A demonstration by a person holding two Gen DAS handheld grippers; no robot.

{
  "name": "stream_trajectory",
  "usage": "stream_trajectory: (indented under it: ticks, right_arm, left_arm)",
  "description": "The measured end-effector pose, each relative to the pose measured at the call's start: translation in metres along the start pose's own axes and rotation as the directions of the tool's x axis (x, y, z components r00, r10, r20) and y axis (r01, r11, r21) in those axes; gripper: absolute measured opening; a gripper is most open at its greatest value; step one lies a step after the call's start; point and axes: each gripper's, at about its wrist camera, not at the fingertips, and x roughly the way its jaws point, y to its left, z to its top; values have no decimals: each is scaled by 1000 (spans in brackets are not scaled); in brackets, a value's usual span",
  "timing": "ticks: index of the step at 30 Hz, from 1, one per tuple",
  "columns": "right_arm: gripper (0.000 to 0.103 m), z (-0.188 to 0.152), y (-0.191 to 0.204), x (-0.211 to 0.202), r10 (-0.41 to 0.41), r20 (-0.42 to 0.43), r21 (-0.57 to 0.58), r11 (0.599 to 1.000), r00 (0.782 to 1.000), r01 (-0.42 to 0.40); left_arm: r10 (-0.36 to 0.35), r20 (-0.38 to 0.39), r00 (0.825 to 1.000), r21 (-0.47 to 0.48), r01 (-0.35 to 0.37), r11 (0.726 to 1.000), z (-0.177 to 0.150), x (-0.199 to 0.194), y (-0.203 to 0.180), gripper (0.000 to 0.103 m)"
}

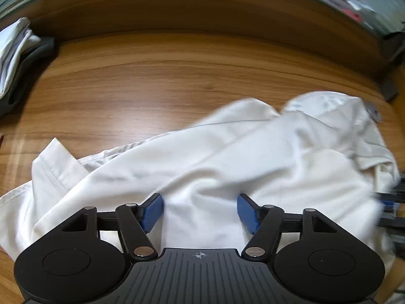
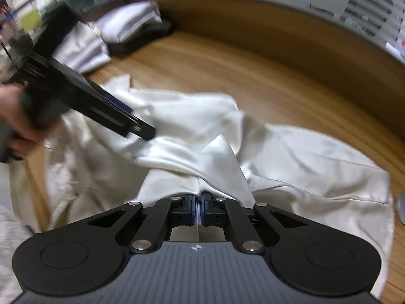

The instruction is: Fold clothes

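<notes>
A crumpled white shirt [image 1: 253, 157] lies spread on the wooden table [image 1: 152, 81]. My left gripper [image 1: 200, 211] hovers low over its near part, jaws open; the blue pads [image 1: 153, 212] stand apart and cloth lies under the gap without being pressed. In the right wrist view the same shirt [image 2: 303, 157] fills the middle. My right gripper [image 2: 198, 209] is shut, with a ridge of the white cloth pinched between its pads. The left gripper [image 2: 141, 131] reaches in from the upper left, held by a hand [image 2: 15, 121]. The right gripper's blurred edge [image 1: 389, 202] shows at the far right.
A stack of folded white clothes [image 2: 126, 22] rests on a dark folded item [image 2: 141, 38] at the table's far corner, also seen as the stack [image 1: 15, 55] at the left. Another white garment [image 2: 81, 48] lies beside it. A raised wooden edge [image 2: 291, 38] borders the back.
</notes>
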Motion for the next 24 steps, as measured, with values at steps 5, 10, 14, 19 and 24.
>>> stream_trajectory:
  ticks: [5, 10, 14, 19, 24]
  right_arm:
    - [3, -3, -9, -54, 26, 38, 70, 997, 999, -29]
    - [3, -3, -13, -107, -3, 106, 106, 994, 994, -8]
    - [3, -2, -19, -145, 2, 130, 135, 991, 992, -19]
    - [3, 2, -27, -199, 6, 170, 165, 986, 985, -34]
    - [3, 9, -33, -243, 1, 242, 179, 983, 970, -46]
  left_arm:
    - [31, -30, 999, 28, -30, 999, 1, 12, -5, 36]
    - [89, -19, 996, 78, -87, 993, 1, 16, -18, 18]
    - [104, -13, 994, 91, -103, 990, 2, 19, -23, 18]
    - [117, -2, 993, 112, -116, 987, 2, 20, -27, 18]
    - [50, 60, 997, 69, -54, 996, 3, -6, -28, 21]
